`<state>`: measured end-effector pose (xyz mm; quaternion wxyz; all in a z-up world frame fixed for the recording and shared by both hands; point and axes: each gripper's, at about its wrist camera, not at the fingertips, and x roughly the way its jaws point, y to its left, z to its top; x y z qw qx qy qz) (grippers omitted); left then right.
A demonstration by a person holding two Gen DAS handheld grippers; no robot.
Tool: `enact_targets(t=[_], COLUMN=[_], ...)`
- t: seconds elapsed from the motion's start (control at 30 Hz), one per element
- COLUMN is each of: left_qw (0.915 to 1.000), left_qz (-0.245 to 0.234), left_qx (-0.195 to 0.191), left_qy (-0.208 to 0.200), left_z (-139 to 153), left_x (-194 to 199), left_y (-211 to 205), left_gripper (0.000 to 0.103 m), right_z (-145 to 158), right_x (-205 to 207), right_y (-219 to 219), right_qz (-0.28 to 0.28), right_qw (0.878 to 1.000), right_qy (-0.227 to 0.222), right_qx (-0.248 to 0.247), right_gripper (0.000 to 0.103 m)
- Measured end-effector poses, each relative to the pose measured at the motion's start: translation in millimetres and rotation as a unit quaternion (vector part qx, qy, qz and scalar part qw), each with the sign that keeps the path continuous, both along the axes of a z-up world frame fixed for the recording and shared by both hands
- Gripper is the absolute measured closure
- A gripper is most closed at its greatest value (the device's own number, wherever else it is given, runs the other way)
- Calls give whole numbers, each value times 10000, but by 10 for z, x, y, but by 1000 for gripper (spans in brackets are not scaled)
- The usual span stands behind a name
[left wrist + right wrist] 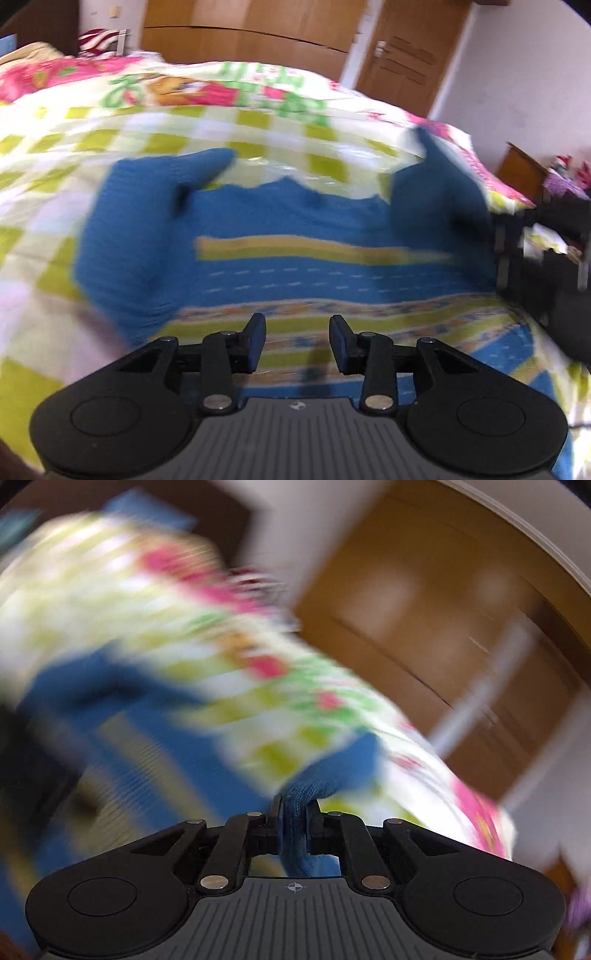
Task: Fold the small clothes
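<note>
A small blue knitted sweater (295, 221) with yellow and patterned stripes lies spread on the bed, hem nearest me. Its left sleeve (147, 206) rests folded beside the body. The right sleeve (436, 192) stands lifted, its tip pointing up. My left gripper (296, 332) hovers over the striped hem, open, with nothing between its fingers. In the heavily blurred right wrist view, my right gripper (295, 805) is shut on a bunched blue sleeve (332, 775), the knit pinched between both pads. The sweater body (122, 709) trails off to the left there.
A checked and floral bedspread (221, 122) covers the bed under the sweater. A wooden wardrobe (240, 29) and door (406, 55) stand beyond the bed. Dark blurred shapes (535, 258) and clutter sit past the bed's right edge.
</note>
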<state>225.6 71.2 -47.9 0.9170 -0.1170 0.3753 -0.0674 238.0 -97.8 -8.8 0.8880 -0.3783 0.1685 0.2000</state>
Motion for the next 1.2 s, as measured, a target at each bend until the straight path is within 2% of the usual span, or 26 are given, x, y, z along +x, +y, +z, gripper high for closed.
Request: enact_targets(t=[0.1, 0.17, 0.37, 0.47, 0.57, 0.6, 0.63, 0.67, 0.73, 0.77, 0.8, 0.87, 0.93, 1.0, 1.03, 1.13, 1.2], left_qw=[9998, 9998, 9997, 9996, 9994, 9993, 9992, 9991, 9989, 9988, 9987, 9983, 9978, 9972, 9968, 9951, 9944], left_qz=[120, 133, 117, 147, 183, 201, 219, 246, 276, 293, 310, 339, 378, 433, 471, 583, 671], left_qx=[-128, -163, -192, -242, -276, -287, -299, -309, -332, -344, -354, -400, -452, -515, -552, -681, -666], left_qy=[38, 6, -10, -15, -72, -111, -148, -180, -202, -208, -218, -249, -293, -328, -340, -408, -468], left_z=[-46, -45, -65, -65, -56, -48, -40, -32, -26, -25, -25, -18, -9, -3, -1, 19, 39], left_x=[-8, -10, -12, -16, -24, -32, -38, -43, -47, -45, -47, -51, -64, -75, -78, -97, -116], left_y=[125, 150, 163, 171, 189, 199, 210, 225, 252, 265, 278, 312, 341, 378, 399, 468, 502], left_gripper=[52, 52, 51, 51, 51, 51, 51, 51, 51, 51, 51, 51, 51, 51, 51, 51, 51], right_z=[-203, -252, -237, -325, -355, -359, -371, -401, -441, -425, -383, -236, -31, 176, 244, 162, -58], right_x=[-82, -106, -97, -231, -271, -260, -241, -228, -183, -167, -143, -62, 68, 218, 256, 129, 27], right_y=[110, 115, 130, 175, 281, 318, 347, 377, 436, 449, 458, 433, 353, 238, 218, 355, 518], right_qz=[378, 502, 403, 595, 843, 920, 1045, 1163, 1280, 1275, 1196, 868, 248, -370, -471, -9, 360], right_qw=[9981, 9966, 9970, 9951, 9921, 9910, 9895, 9878, 9855, 9862, 9883, 9944, 9982, 9928, 9900, 9935, 9940], right_qy=[321, 221, 225, 178, -112, -115, -76, -65, -18, 34, 138, 373, 513, 612, 591, 364, 697], right_qx=[-353, -614, -619, -776, -926, -968, -1000, -1030, -1118, -1052, -934, -468, 208, 960, 1187, 1077, 765], right_gripper=[93, 94, 89, 87, 68, 58, 56, 56, 67, 78, 95, 97, 97, 98, 98, 98, 97])
